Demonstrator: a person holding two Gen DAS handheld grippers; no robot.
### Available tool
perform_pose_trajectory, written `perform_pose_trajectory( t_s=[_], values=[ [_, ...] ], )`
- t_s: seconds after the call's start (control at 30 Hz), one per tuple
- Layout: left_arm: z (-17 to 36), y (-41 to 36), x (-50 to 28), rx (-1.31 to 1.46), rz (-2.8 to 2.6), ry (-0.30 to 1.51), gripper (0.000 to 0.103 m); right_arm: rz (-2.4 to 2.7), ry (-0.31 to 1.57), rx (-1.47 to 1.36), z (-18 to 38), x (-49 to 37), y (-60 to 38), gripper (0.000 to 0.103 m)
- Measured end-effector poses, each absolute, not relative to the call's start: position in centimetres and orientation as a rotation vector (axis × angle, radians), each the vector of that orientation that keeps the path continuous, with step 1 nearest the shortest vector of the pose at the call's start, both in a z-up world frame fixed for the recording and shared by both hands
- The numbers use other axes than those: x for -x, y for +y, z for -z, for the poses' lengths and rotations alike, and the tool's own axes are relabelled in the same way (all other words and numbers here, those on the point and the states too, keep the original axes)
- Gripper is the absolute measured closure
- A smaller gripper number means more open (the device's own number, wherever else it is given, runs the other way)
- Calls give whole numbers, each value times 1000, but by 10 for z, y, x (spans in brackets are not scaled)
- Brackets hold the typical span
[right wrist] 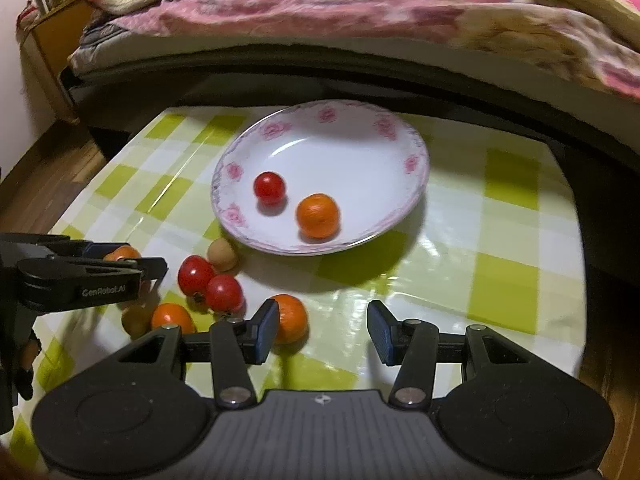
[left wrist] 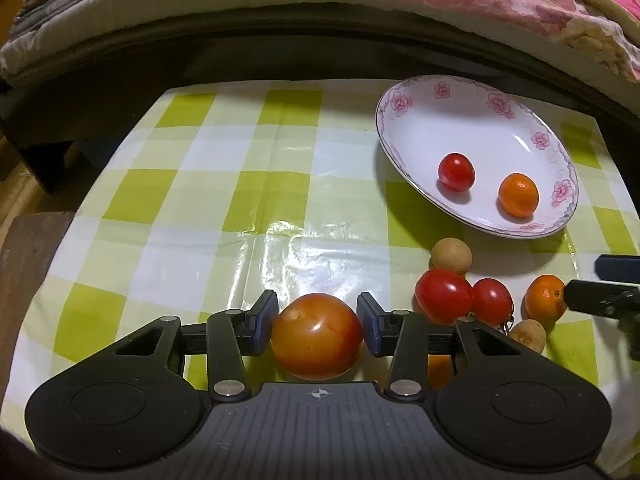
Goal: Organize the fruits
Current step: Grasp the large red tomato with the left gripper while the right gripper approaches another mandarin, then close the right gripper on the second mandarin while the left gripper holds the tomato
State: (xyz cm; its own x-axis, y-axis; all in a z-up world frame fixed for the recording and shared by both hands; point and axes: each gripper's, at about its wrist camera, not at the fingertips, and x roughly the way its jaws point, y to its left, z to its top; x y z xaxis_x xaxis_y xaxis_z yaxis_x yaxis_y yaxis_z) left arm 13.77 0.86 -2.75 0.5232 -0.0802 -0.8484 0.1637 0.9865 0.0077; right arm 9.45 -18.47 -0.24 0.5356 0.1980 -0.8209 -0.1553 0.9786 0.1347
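My left gripper (left wrist: 318, 320) is shut on a large orange-red tomato (left wrist: 316, 336) that rests on the checked cloth; both blue pads touch its sides. A white flowered plate (left wrist: 400, 128) at the back right holds a cherry tomato (left wrist: 456, 172) and a small orange (left wrist: 518, 194). Between plate and gripper lie two cherry tomatoes (left wrist: 444, 296), two round tan fruits (left wrist: 451, 256) and a small orange (left wrist: 544, 298). My right gripper (right wrist: 322, 328) stands open over bare cloth, with that orange (right wrist: 292, 318) just beside its left pad (right wrist: 266, 330). Another orange (right wrist: 172, 316) lies further left.
The green-and-white checked cloth (left wrist: 200, 200) covers a small table with bare room on its left half. Behind the table runs a dark bed frame (left wrist: 280, 40) with pink bedding. Wooden floor (right wrist: 48, 160) shows to the left.
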Motion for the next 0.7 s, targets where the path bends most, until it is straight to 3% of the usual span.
perform_pose_trajectory(
  t_s=[0.53, 0.7],
  values=[
    [31, 11, -132, -118, 191, 997, 43, -299, 1028, -4, 20, -108, -161, 49],
    [32, 11, -133, -124, 193, 984, 43, -298, 1035, 11, 25, -109, -157, 60]
  ],
)
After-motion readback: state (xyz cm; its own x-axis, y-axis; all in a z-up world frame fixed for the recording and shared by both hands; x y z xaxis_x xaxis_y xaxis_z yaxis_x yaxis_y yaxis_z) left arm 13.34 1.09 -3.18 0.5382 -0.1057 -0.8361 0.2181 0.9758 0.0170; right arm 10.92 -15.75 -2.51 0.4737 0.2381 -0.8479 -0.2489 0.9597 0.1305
